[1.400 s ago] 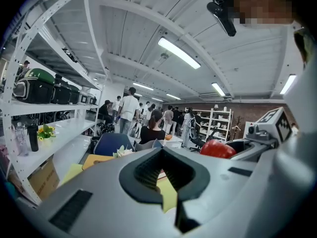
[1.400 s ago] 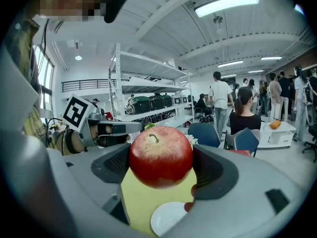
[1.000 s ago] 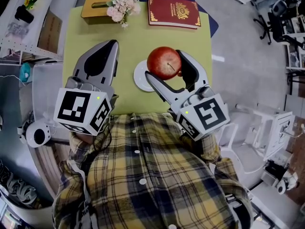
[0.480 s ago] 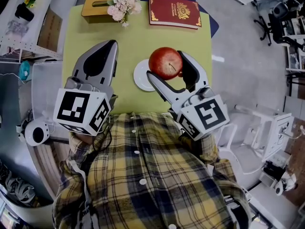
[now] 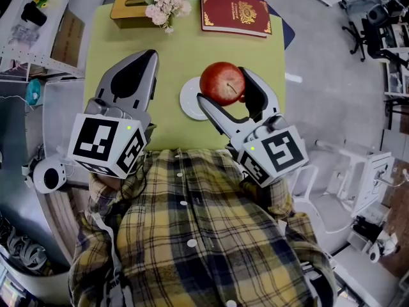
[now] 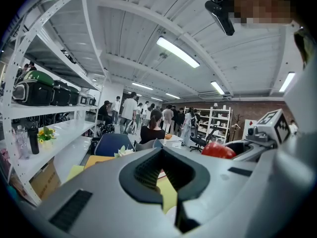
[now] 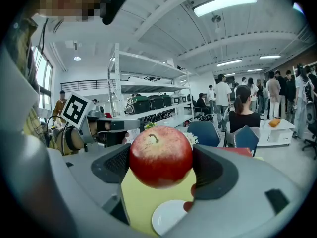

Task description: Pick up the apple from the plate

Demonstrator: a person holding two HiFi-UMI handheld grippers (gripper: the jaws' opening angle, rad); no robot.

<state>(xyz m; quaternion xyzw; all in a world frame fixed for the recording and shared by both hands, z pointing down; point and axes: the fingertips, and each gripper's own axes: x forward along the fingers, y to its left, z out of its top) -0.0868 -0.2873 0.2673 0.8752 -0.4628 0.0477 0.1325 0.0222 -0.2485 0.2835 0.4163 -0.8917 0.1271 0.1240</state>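
Right gripper view: grips the apple [image 7: 160, 156] between both jaws of the right gripper [image 7: 161, 163], stem up. Holds it above the plate [image 7: 167, 217], with yellow counter [image 5: 172, 50] showing between fruit and plate. Head view: places the apple over the plate's right rim, near the middle of the counter. Finds the left gripper [image 5: 151, 55] closed on nothing, over the counter's left side, apart from the plate.

Looks essentially done as a pickup: fruit off the plate and firmly held. Leaves at most a little more lift.

Differs barely from a second ago: same grip, apple a shade nearer the far edge, left gripper nudged slightly the same way.
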